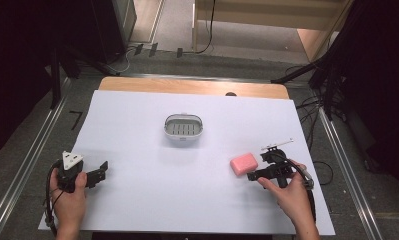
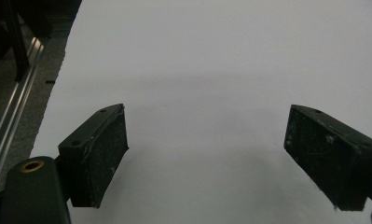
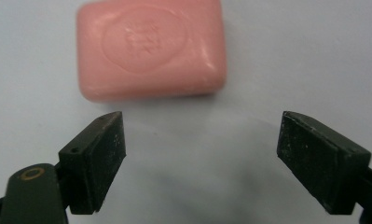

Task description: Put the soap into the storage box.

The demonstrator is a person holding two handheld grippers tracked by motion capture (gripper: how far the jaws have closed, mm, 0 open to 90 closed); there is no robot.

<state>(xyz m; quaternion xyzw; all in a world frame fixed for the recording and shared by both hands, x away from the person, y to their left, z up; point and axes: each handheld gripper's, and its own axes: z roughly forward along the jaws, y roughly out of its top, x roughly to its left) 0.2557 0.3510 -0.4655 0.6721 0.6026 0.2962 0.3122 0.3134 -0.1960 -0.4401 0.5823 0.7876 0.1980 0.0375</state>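
A pink bar of soap point(image 1: 244, 164) lies on the white sheet at the right. My right gripper point(image 1: 252, 175) sits just on the near side of it, pointing left. In the right gripper view the soap point(image 3: 151, 49) lies flat a short way beyond the tips of my right gripper point(image 3: 202, 119), whose jaws stand open with only bare sheet between them. A small white soap dish point(image 1: 184, 127) with a slotted grey insert stands mid-table. My left gripper point(image 1: 104, 170) rests at the left edge of the sheet, and in its own view my left gripper point(image 2: 207, 112) is open over bare sheet.
A white sheet point(image 1: 137, 200) covers most of the wooden table point(image 1: 192, 86). Metal rails point(image 1: 32, 150) run along both sides of the table. Dark stands and cables point(image 1: 317, 80) crowd the floor at the back and right.
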